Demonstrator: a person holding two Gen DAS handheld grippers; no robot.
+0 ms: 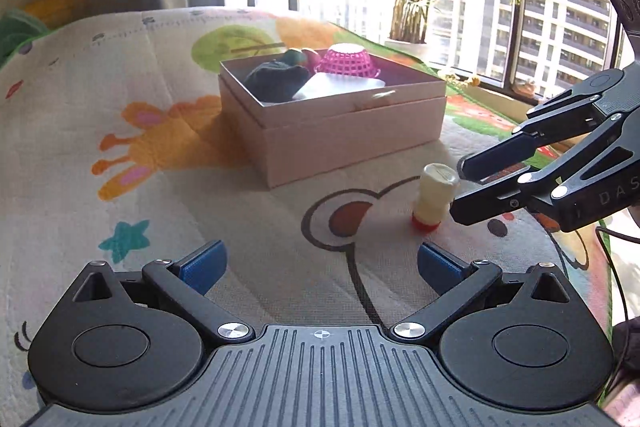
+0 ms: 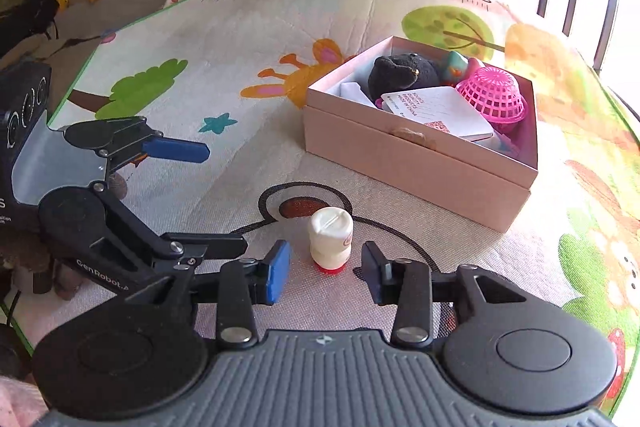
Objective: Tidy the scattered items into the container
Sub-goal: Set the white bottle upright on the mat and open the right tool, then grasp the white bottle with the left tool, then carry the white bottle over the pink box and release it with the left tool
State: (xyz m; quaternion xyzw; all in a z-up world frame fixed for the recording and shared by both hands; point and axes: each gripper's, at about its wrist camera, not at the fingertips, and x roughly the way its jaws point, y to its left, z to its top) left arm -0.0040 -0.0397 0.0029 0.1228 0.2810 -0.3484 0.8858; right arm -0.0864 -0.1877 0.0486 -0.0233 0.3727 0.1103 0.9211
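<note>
Right wrist: right claw (image 2: 326, 273) parted around bottle (image 2: 331, 242).

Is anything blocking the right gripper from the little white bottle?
Nothing visible. The little white bottle stands upside down on the mat, just ahead of the open right gripper, with bare mat between them.

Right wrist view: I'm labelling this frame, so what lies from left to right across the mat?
Left gripper → small white bottle with a red base, standing between the right gripper's open fingers → pink box holding a black plush, a white card and a pink basket.
</note>
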